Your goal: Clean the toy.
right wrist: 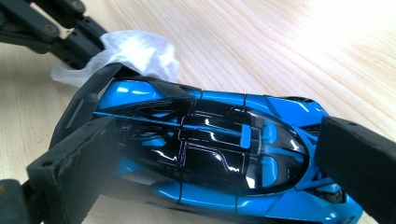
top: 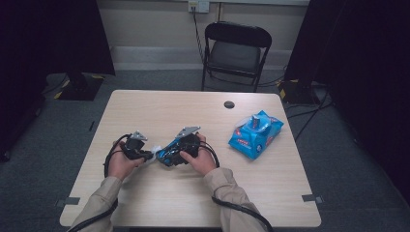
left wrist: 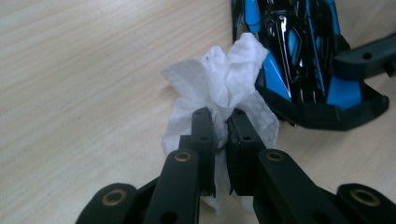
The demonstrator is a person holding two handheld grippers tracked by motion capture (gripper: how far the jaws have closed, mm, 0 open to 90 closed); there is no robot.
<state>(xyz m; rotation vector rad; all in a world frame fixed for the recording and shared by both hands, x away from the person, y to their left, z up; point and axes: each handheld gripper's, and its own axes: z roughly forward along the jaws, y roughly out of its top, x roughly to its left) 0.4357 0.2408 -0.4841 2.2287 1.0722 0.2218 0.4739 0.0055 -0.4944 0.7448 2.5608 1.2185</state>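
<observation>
A crumpled white wipe (left wrist: 224,79) is pinched between the jaws of my left gripper (left wrist: 221,116), which is shut on it. The wipe touches the tail end of a glossy blue and black toy car (left wrist: 299,51). In the right gripper view the car (right wrist: 210,116) lies lengthwise between the two black pads of my right gripper (right wrist: 219,158), one pad at each end, shut on it. The wipe (right wrist: 140,51) shows past the car's rear wing there. From above, the left gripper (top: 144,154), wipe (top: 155,150), car (top: 169,154) and right gripper (top: 186,147) meet near the table's front middle.
A blue pack of wipes (top: 255,134) lies on the right part of the light wooden table (top: 159,111). A small round cable hole (top: 229,104) is at the table's back. A black folding chair (top: 236,50) stands behind the table.
</observation>
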